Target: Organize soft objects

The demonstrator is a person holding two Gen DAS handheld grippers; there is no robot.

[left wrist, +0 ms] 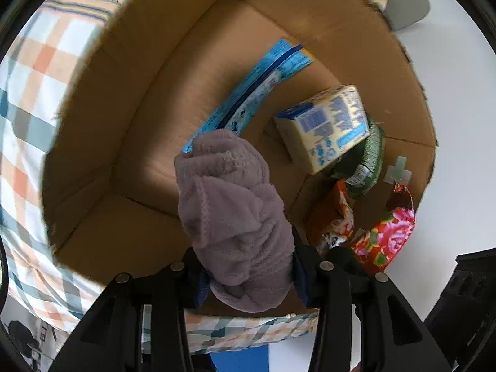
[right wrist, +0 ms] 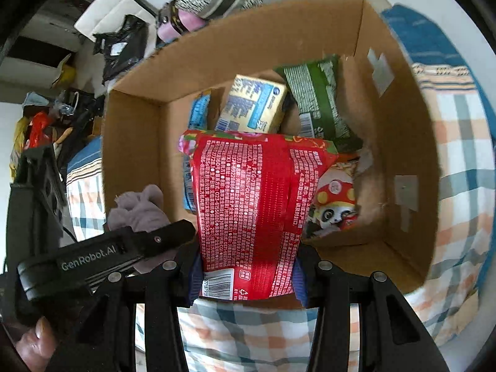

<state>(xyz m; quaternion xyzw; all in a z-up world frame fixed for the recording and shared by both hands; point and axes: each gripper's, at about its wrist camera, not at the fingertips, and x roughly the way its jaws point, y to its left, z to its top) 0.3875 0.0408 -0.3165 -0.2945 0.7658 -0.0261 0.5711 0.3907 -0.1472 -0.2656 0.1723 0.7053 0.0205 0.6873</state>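
My left gripper (left wrist: 246,274) is shut on a bunched mauve fleece cloth (left wrist: 232,210), which hangs over the open cardboard box (left wrist: 130,99). My right gripper (right wrist: 246,274) is shut on a red flowered tissue pack (right wrist: 254,204), held above the same box (right wrist: 393,71). That red pack (left wrist: 387,235) also shows at the right in the left wrist view, and the mauve cloth (right wrist: 139,207) shows at the left in the right wrist view, behind the left gripper's black body (right wrist: 102,257). Inside the box lie a yellow-and-blue pack (left wrist: 328,127), a blue pack (left wrist: 248,93), a green pack (right wrist: 319,99) and a panda-print pack (right wrist: 334,201).
The box rests on a checked blue, orange and white bedcover (left wrist: 28,99). White wall or floor (left wrist: 458,124) lies to the right of it. In the right wrist view a cluttered pile of bags and clothes (right wrist: 124,43) stands beyond the box's far edge. A person's fingers (right wrist: 34,341) grip the left handle.
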